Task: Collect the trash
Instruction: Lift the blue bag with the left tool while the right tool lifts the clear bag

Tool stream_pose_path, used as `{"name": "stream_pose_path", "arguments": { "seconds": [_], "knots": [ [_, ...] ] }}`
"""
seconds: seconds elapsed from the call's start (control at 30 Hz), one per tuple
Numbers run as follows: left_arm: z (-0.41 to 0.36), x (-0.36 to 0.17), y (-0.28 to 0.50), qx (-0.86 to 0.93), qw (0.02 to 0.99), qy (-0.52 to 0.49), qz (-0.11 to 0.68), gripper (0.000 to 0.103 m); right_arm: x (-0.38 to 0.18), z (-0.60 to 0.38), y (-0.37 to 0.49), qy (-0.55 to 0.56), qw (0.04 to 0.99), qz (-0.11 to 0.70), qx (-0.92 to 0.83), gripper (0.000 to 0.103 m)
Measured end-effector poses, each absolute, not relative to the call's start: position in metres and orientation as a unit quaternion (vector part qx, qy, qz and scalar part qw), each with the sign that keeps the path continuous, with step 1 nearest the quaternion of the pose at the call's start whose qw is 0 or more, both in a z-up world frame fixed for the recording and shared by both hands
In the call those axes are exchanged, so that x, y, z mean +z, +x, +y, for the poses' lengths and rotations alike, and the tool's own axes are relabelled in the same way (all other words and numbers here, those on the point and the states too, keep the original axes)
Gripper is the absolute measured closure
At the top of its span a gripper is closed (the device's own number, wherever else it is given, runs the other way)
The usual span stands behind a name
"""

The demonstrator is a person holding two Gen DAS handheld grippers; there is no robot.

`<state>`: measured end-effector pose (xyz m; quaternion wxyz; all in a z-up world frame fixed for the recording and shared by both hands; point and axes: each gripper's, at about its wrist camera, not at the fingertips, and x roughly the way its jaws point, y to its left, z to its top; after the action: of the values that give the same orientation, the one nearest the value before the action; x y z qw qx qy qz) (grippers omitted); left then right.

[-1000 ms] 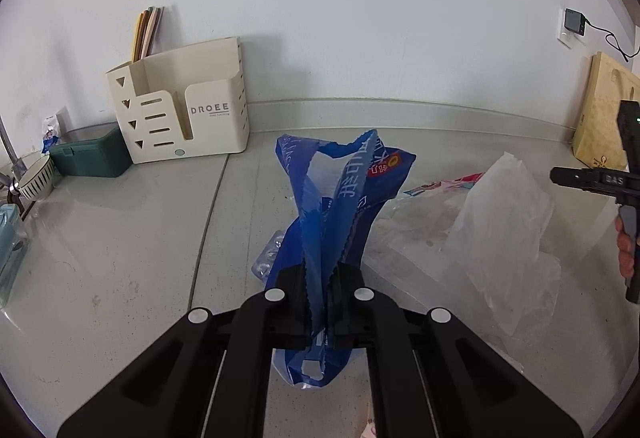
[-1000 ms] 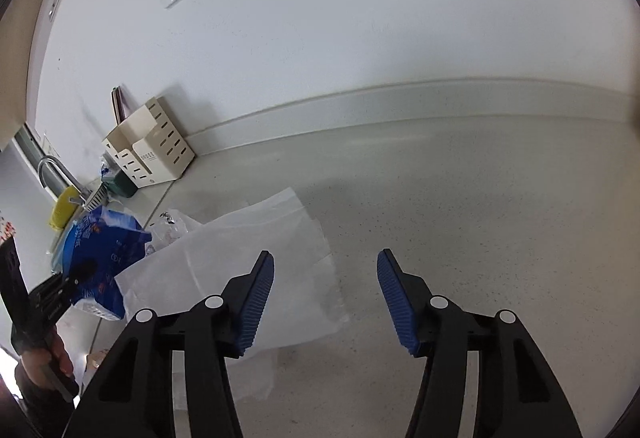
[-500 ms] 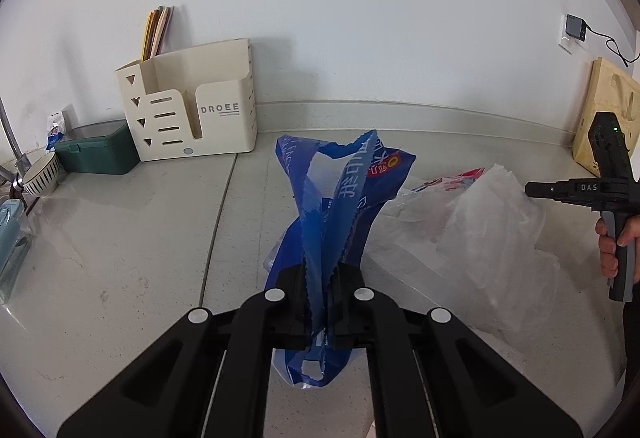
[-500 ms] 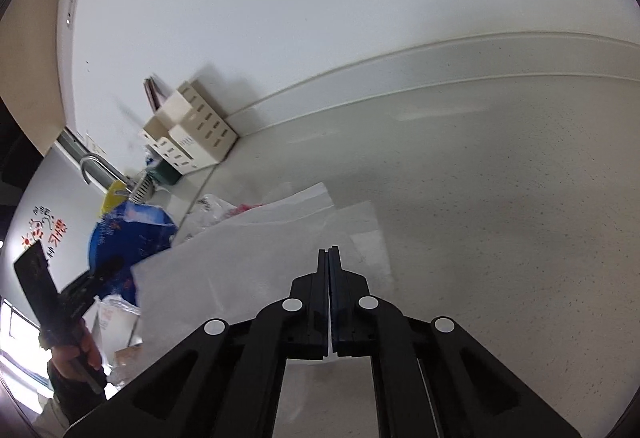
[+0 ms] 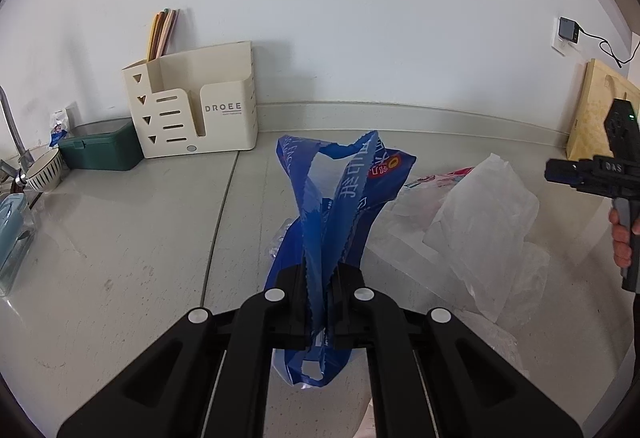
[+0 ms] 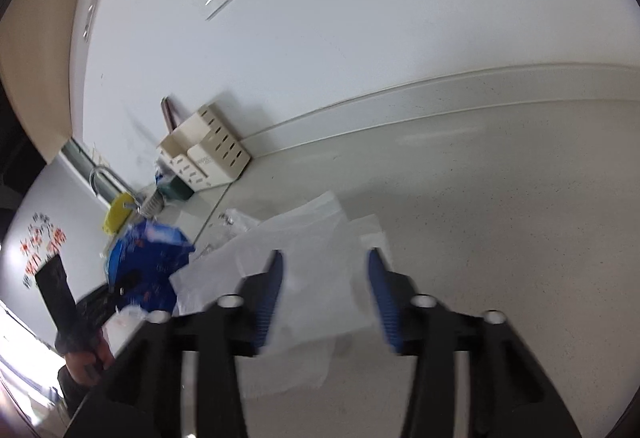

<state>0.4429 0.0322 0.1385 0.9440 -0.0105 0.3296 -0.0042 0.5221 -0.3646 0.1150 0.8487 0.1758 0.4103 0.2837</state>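
Observation:
My left gripper (image 5: 320,278) is shut on the rim of a blue plastic bag (image 5: 344,197), which hangs open and upright over the grey counter (image 5: 120,230). To the right of it lies a crumpled white plastic sheet (image 5: 480,222) on a red-printed wrapper (image 5: 444,175). My right gripper (image 6: 324,270) is opening, its blue pads apart above the white plastic sheet (image 6: 304,266) without pressing on it. The same gripper (image 5: 560,171) shows at the right edge of the left wrist view, held by a hand (image 5: 622,242). The blue bag (image 6: 148,262) appears at the left of the right wrist view.
A cream organiser (image 5: 196,109) with cutting boards, a green box (image 5: 102,149), a striped bowl (image 5: 44,169) and a tap (image 5: 12,129) stand at the back left. A wooden board (image 5: 600,109) leans on the wall at the right. Clear crumpled plastic (image 6: 236,222) lies beyond the sheet.
The right gripper shut on the white sheet half a second ago and now stands apart again. It has tilted, and the sheet lies more bunched up. The left gripper and blue bag have kept still.

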Motion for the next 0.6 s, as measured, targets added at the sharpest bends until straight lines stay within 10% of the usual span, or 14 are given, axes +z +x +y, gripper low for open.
{"name": "stream_pose_path", "arguments": {
  "seconds": [0.4,0.47,0.6],
  "knots": [
    [0.041,0.135,0.440,0.006,0.942,-0.003,0.336,0.097,0.076,-0.350,0.577,0.213,0.801,0.448,0.335,0.055],
    [0.041,0.133,0.441,0.005,0.941,-0.004,0.338,0.097,0.073,-0.343,0.574,0.203,0.795,0.450,0.351,0.098],
    [0.039,0.132,0.440,0.001,0.941,-0.005,0.338,0.097,0.080,-0.340,0.558,0.194,0.794,0.442,0.370,0.097]
  ]
}}
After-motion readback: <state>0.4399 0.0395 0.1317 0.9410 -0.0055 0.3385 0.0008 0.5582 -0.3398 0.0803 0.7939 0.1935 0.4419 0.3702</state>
